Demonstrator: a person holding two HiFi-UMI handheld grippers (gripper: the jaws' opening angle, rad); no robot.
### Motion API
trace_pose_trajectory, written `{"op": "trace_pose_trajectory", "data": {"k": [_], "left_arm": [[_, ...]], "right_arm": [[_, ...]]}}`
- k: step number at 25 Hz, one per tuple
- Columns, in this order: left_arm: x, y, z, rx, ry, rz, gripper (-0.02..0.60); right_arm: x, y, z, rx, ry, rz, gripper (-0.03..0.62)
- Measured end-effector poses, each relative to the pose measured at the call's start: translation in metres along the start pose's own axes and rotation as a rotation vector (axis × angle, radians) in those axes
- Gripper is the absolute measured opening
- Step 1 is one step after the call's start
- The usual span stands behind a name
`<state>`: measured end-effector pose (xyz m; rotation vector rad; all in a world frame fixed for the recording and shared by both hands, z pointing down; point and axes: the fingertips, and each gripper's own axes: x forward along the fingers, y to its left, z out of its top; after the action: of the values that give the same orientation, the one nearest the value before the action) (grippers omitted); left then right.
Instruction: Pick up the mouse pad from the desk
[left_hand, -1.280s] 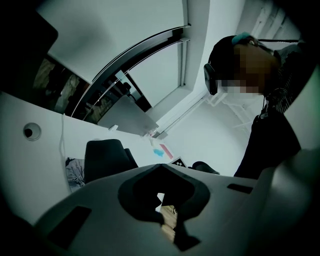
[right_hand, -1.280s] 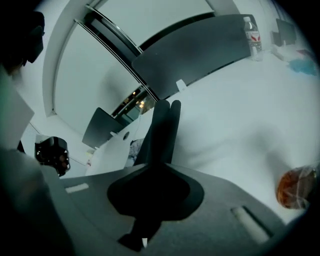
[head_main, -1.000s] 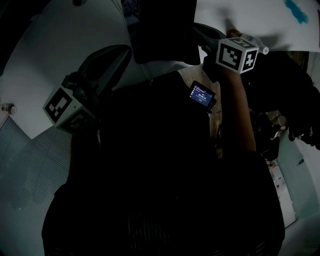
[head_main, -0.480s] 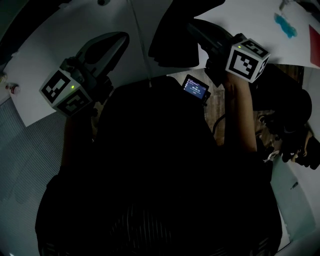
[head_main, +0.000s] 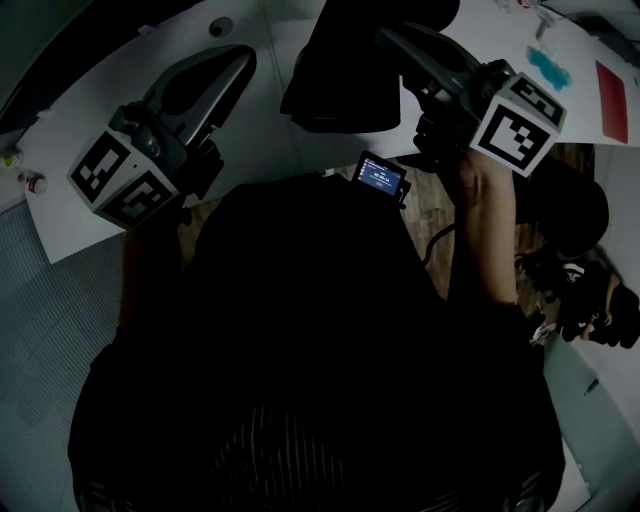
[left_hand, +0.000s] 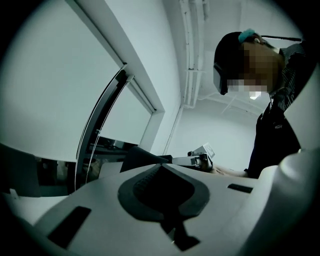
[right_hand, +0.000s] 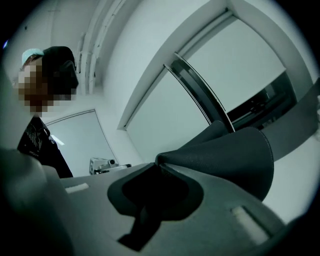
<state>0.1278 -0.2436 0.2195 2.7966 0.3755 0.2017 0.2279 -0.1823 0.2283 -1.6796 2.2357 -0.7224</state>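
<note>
Up it comes: mouse pad (head_main: 340, 85) now looks clear of the desk (head_main: 265, 140).
Raised higher, the right gripper (head_main: 395, 42) stays pinched on its edge; the left gripper (head_main: 235, 62) is closed, empty.

a white desk (head_main: 255, 140) over grey ribbed floor (head_main: 40, 330), pale framed windows (left_hand: 50, 90) beyond.
</note>
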Motion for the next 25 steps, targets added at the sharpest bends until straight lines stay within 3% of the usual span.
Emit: {"op": "trace_pose_trajectory", "data": {"k": [7, 17, 25], "left_arm": [[0.003, -0.016, 0.035, 0.085, -0.045, 0.029, 0.006], [0.001, -0.01, 0.027, 0.056, -0.058, 0.036, 0.006], [0.003, -0.025, 0.051, 0.057, -0.048, 0.041, 0.006]], "right_arm": [[0.002, 0.027, 0.025, -0.056, -0.02, 0.045, 0.032], [0.012, 0.024, 0.014, -0.049, 0.019, 0.058, 0.032], [0.003, 0.037, 0.035, -0.045, 0.019, 0.065, 0.032]]}}
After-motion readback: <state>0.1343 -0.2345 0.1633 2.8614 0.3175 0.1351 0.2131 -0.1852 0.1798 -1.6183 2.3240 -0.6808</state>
